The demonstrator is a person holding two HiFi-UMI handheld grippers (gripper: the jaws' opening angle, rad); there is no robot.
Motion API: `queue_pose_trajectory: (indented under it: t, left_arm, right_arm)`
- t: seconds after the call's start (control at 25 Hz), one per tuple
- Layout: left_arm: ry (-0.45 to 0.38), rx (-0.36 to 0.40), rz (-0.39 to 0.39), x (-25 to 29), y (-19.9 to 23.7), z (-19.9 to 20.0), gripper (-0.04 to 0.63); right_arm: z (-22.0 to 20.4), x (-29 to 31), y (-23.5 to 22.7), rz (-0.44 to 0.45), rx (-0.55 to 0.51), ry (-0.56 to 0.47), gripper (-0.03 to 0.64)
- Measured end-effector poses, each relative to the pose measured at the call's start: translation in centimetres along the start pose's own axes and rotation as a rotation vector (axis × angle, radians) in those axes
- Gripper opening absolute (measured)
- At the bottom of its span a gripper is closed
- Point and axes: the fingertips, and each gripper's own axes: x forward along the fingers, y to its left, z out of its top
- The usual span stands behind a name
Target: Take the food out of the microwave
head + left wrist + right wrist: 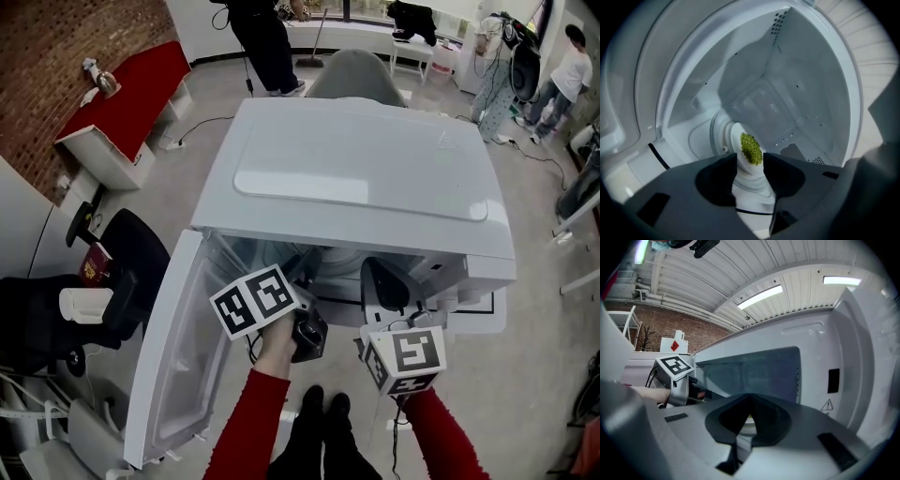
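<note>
A white microwave [366, 169] stands with its door [173, 366] swung open to the left. Inside, in the left gripper view, a white plate [740, 136] carries a small heap of green food [751, 149]. My left gripper [750, 161] reaches into the cavity and is open, and the plate's near edge shows between its fingers. From the head view its jaws [300, 281] are hidden under the microwave's top. My right gripper [377, 272] hangs just outside the opening, beside the control panel. Its fingertips [749, 397] meet with nothing held.
The open door blocks the left side. A black chair [131, 253] with a white roll stands further left, and a red-topped bench [131, 94] runs along the brick wall. Cables lie on the floor. People stand at the back and far right.
</note>
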Motion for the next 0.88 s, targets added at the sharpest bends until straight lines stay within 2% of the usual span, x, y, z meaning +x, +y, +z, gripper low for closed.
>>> queue_pose_trajectory:
  t: [0.16,0.4,0.76,0.88]
  left_arm:
    - [0.012,-0.031,0.046,0.2,0.5,0.6,0.172]
    - [0.02,-0.15,0.112,0.6,1.2,1.2,0.172]
    - [0.057,-0.227,0.18,1.2,1.5,1.1,0.169]
    - [0.046,-0.252,0.191,1.4,1.7,1.1,0.163]
  right_arm:
    - [0.6,0.5,-0.2,0.004,-0.021,-0.004,0.014]
    - [0.8,0.8,-0.1,0.013,-0.016,0.001,0.014]
    - [1.8,0.4,-0.1,0.025,-0.015,-0.018,0.014]
    - [1.9,0.2,-0.4,0.024,-0.007,-0.023,0.014]
